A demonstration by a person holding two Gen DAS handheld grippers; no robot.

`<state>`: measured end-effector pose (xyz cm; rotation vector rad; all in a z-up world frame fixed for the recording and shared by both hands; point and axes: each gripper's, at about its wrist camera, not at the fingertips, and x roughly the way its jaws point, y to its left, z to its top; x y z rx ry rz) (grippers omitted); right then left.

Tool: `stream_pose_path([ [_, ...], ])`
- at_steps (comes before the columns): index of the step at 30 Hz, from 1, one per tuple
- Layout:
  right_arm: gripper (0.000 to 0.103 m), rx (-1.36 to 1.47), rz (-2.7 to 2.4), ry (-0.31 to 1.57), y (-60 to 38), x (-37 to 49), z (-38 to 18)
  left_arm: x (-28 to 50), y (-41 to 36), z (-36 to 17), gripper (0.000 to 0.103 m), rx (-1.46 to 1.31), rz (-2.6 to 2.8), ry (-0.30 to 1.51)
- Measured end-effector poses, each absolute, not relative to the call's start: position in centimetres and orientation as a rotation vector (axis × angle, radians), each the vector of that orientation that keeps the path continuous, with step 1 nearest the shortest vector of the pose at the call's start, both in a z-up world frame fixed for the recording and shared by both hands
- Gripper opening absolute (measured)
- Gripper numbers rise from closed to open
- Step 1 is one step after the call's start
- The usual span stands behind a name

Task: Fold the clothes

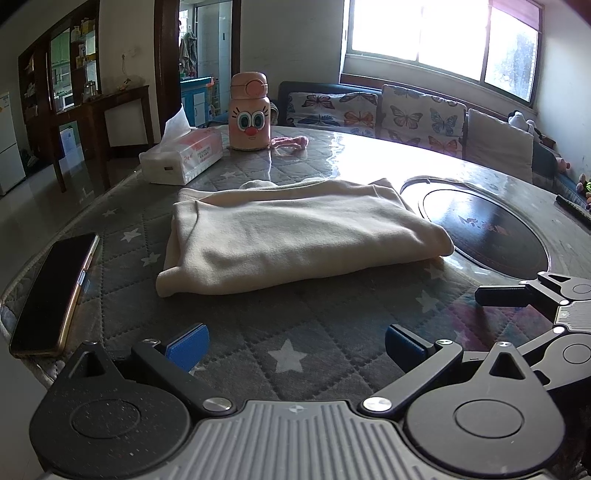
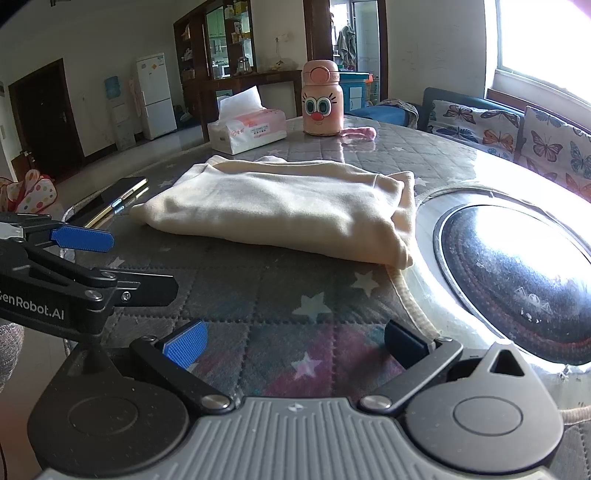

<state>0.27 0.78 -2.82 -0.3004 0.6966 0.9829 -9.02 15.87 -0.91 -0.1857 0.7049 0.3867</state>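
Cream garment (image 1: pixel 295 236) folded flat on quilted worktop (image 1: pixel 288 332), ahead of both claws. Left claw (image 1: pixel 295 345) wide open, empty; right claw (image 2: pixel 295 345) likewise. Fabric likely soft, light, limp, prone to slide; best pinch at thick folded edge nearest claws.

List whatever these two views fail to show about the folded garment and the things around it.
- Folded cream garment: its inner layers and type are hidden by its own top layer, in both views.
- Tissue pack: the print is too small to read.
- Phone: dark screen, nothing legible; in the right wrist view its near end sits behind the left gripper.
- Window: blown out by glare, so nothing outside shows.
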Motion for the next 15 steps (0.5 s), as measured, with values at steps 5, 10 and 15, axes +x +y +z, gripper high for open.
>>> stream_pose_path([
  [5,0.103,-0.301,0.983,0.696,0.71,0.15,-2.81,-9.2,15.65,-0.77,0.103,-0.183,0.386,0.699],
  [10,0.103,-0.3,0.985,0.695,0.69,-0.07,-2.82,-9.32,15.5,-0.68,0.103,-0.181,0.384,0.696],
  [15,0.103,-0.298,0.986,0.691,0.53,-0.32,-2.69,-9.54,15.2,-0.52,0.103,-0.174,0.385,0.688],
])
